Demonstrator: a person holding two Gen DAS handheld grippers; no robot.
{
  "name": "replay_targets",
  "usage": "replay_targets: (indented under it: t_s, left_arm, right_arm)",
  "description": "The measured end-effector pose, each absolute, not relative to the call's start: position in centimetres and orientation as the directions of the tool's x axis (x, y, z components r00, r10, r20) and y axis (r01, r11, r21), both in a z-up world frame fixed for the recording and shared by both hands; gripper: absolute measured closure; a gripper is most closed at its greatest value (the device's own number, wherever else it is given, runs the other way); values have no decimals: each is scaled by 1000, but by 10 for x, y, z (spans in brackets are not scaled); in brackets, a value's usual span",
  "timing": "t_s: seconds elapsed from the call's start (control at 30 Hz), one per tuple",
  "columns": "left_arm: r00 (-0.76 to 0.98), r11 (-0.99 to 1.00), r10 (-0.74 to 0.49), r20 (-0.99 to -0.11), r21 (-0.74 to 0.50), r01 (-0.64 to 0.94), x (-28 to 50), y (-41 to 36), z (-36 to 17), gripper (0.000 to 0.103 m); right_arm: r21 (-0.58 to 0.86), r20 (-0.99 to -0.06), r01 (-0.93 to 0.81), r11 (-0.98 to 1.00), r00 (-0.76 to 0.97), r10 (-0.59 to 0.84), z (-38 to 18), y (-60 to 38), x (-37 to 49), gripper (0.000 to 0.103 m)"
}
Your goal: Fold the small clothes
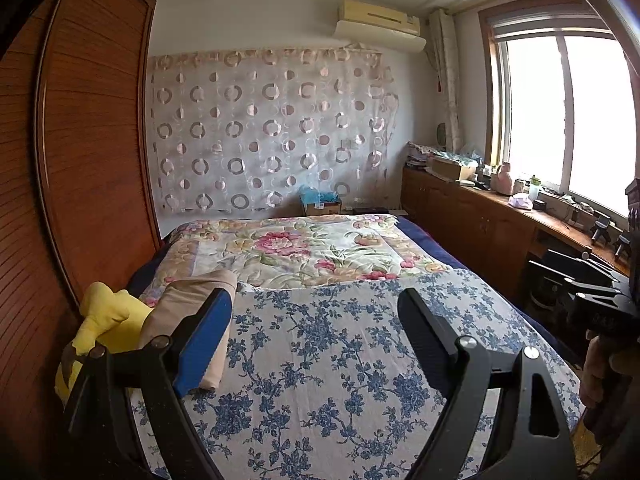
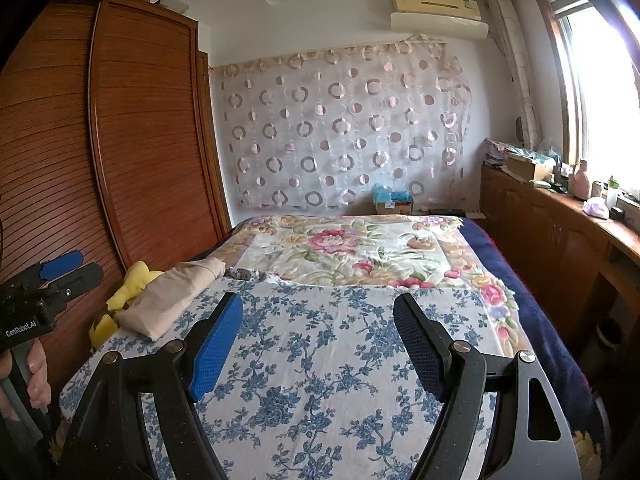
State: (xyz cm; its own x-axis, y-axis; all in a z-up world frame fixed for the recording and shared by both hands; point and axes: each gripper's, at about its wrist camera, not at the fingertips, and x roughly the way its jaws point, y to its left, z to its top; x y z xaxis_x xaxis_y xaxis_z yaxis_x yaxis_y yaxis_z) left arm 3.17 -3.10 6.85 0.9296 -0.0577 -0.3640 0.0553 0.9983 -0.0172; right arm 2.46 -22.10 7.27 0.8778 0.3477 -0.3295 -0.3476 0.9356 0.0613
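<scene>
The left gripper (image 1: 316, 312) and right gripper (image 2: 318, 316) hang wide open and empty above the blue-flowered white sheet (image 2: 320, 360). The folded beige cloth garment (image 2: 172, 296) lies at that sheet's left edge, touching the crumpled yellow garment (image 2: 132, 284). A careless reach could drag both together or undo the beige fold.

Wooden wardrobe (image 1: 92, 152) beside the bed (image 1: 320, 248) — air conditioner (image 1: 380, 24) above.

Slatted wooden wardrobe (image 2: 132, 152), ring-patterned curtain (image 2: 340, 132), bright window (image 1: 568, 116), floral-covered bed (image 2: 344, 320).
</scene>
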Motion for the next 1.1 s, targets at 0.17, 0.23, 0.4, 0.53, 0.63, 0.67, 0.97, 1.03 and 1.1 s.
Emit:
replay_targets:
  t_s: [0.17,0.23,0.4,0.53,0.63,0.67,0.97,1.03,1.1]
  left_arm:
    - [929,998,-61,-365,-21,58,32,-31,68,18]
    - [930,998,-58,-363,-17,56,31,-32,68,18]
    - [929,998,-59,-364,-19,56,31,-33,69,17]
    - [929,999,-54,-365,-16,52,30,-35,68,18]
    - [930,999,-51,-364,-17,48,29,-37,66,17]
    - [930,999,-51,-364,-17,48,30,-37,66,18]
    - [929,999,-46,-368,-17,43,31,-38,66,17]
    - [928,999,-46,-369,-16,43,32,-39,66,17]
    - [929,999,-46,-368,-17,43,31,-37,66,17]
  right_arm:
    - [59,-330,-348,936,878,347,72,-222,26,24]
    - [54,-329,-348,936,879,346,72,-222,26,24]
    - [48,-332,-349,936,878,345,71,-223,27,24]
    - [45,-333,-352,935,877,346,70,-224,27,24]
    - [46,-333,-351,935,877,346,71,-225,28,24]
    - [47,-334,-353,934,876,348,71,-226,28,24]
    - [50,-337,-352,935,875,348,70,-227,30,24]
    - [50,-337,-353,934,875,348,70,-226,31,24]
    - [49,-337,-353,935,875,348,70,-226,31,24]
